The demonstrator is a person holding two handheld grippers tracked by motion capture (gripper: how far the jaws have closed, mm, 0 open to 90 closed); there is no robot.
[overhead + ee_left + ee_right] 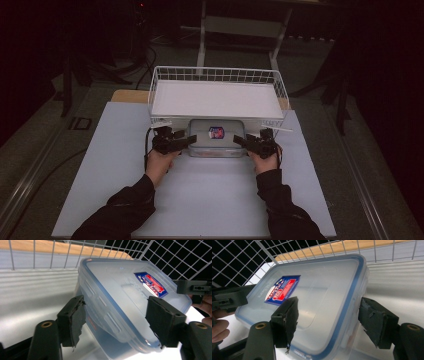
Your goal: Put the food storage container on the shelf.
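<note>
the clear lidded container (216, 138) sits at the far middle of the white tabletop (200, 195), its far edge tucked under the front rim of the wire basket (218, 75), which blocks movement away from the person. the left gripper (186, 142) and right gripper (239, 141) flank its short ends, fingers (72, 321) released, straddling its corners without pressing. the near half of the tabletop lies open, sleeves (280, 200) aside.

Translucent glossy plastic container (120, 302), white wire basket (165, 75), matt white tabletop (210, 200)
</note>
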